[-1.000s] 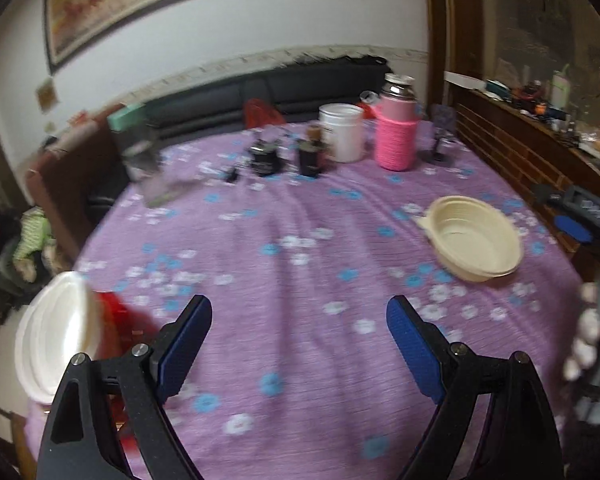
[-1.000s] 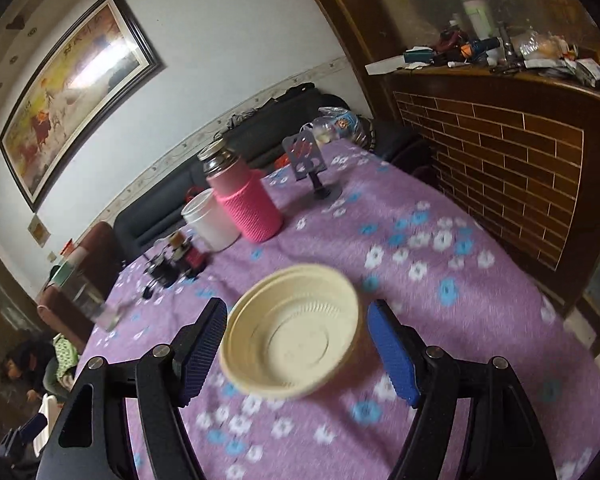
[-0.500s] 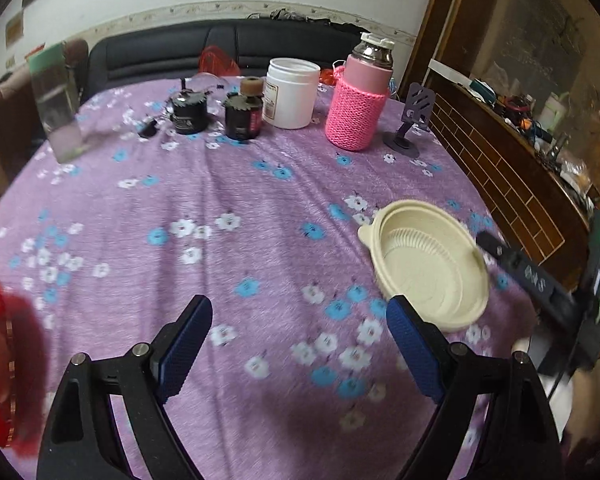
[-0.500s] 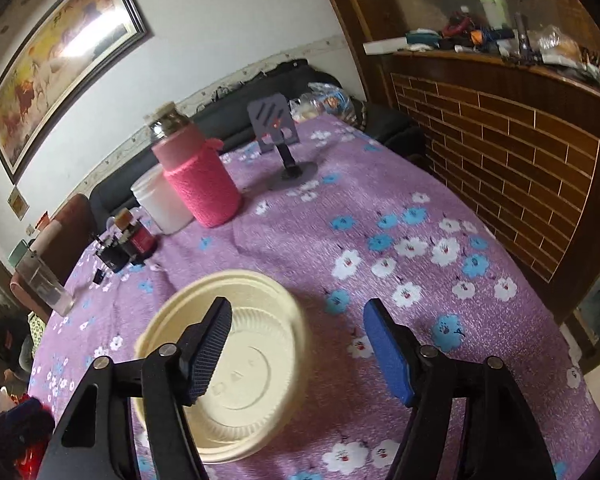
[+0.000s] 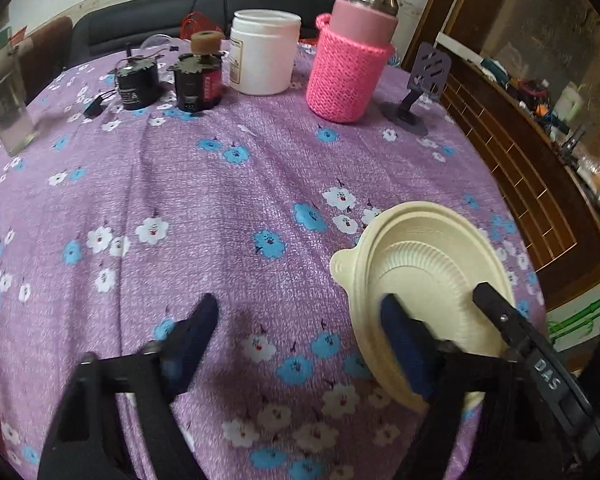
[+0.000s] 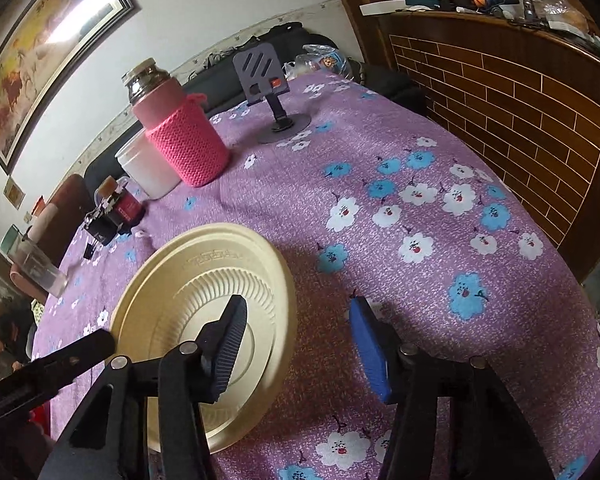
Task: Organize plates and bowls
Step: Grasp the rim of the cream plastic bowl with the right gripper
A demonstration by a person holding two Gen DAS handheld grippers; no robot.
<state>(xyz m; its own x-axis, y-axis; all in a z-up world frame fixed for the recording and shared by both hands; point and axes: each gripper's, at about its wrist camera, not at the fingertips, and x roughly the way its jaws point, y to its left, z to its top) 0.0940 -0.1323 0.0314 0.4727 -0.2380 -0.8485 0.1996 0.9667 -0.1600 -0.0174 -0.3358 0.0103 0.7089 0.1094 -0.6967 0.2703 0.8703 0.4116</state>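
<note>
A cream bowl (image 5: pixel 428 264) with a ribbed inside and a small tab handle sits on the purple flowered tablecloth (image 5: pixel 220 200), near the right edge. My left gripper (image 5: pixel 298 308) straddles its left rim, with one blue pad inside the bowl and the other on the cloth side. Its jaws are closing and neither pad presses the rim. In the right wrist view the same bowl (image 6: pixel 204 280) has my right gripper (image 6: pixel 298 306) over its right rim, one pad inside and one outside. These jaws are closing too, without touching.
At the back of the table stand a flask in a pink knitted sleeve (image 5: pixel 346 76), a white jar (image 5: pixel 262 56), two small dark jars (image 5: pixel 198 80), a grey phone stand (image 5: pixel 416 88) and a glass tumbler (image 5: pixel 6 112). A brick-faced counter (image 6: pixel 520 92) runs along the right.
The left gripper swung right and down to the bowl, leaving white dishes at the left out of view. The right gripper sank over the bowl. Both sets of jaws narrowed.
</note>
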